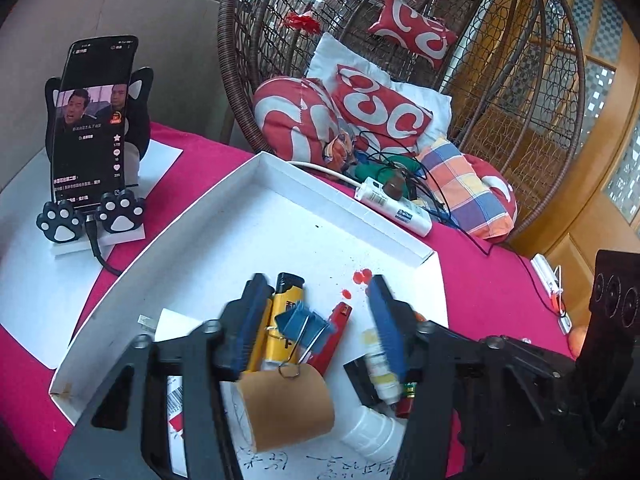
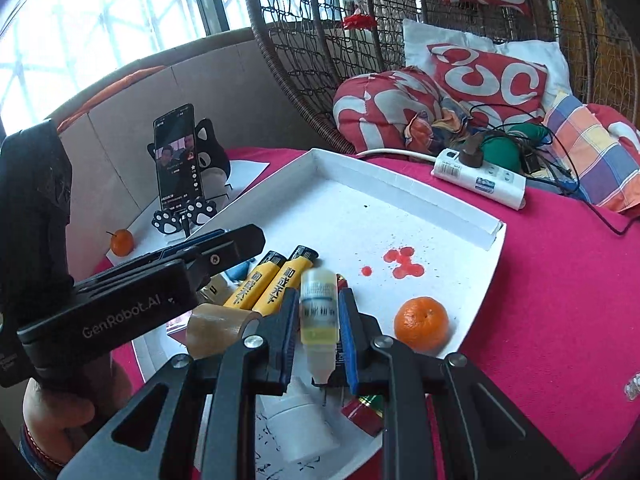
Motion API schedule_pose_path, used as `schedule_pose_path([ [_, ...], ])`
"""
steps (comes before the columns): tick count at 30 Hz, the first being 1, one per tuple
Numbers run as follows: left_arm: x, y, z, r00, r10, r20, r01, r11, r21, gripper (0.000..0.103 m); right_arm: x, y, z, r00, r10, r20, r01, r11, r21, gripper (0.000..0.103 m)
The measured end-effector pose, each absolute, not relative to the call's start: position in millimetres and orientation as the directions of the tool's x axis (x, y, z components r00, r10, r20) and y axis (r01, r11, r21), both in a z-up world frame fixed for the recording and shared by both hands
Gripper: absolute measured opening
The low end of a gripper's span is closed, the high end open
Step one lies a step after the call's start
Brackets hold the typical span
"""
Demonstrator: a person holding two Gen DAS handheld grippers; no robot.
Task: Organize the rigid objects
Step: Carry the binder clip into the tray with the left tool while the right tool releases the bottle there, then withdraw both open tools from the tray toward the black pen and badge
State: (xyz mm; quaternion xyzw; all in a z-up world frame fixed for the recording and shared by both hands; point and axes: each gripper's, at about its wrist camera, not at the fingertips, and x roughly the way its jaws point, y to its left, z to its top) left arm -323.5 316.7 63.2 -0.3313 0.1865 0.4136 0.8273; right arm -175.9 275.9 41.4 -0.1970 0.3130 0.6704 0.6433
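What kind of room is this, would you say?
Probably a home living room or sunroom: a wicker hanging chair piled with cushions, a phone playing video on a cat-shaped stand, and a power strip.

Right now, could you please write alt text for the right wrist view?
The right gripper is shut on a small dropper bottle of yellowish liquid above a white tray. The tray holds two yellow lighters, a tape roll and a mandarin; the left gripper reaches in from the left.

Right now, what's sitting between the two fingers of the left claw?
In the left wrist view, the open left claw has a blue binder clip between its fingers, lying over a yellow lighter and a red lighter.
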Motion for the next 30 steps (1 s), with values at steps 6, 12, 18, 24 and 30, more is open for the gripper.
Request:
schedule_pose_path([
  [6,-359,309,67,0.529,0.647,-0.549,-0.843,0.326,-0.428,0.103,-179,265,38,-0.065,0.762,-0.644,-0.988,0.04,0.147,0.103],
  [12,-369,287,78,0.529,0.677,-0.512,-0.838,0.32,-0.442,0.103,-178,245,39,-0.002,0.78,-0.626,-0.991,0.082,0.105,0.103],
  [18,-344,271,85,0.547,0.653,-0.524,-0.835,0.379,-0.4,0.103,-164,228,41,0.003,0.793,-0.609,-0.984,0.112,0.14,0.103],
  [24,-310,252,89,0.587,0.608,-0.534,-0.809,0.458,-0.368,0.103,-131,206,41,0.055,0.799,-0.599,-0.964,0.198,0.177,0.103],
  [30,-268,232,90,0.616,0.538,-0.576,-0.771,0.56,-0.302,0.103,-90,168,44,0.132,0.811,-0.57,-0.932,0.297,0.206,0.103],
])
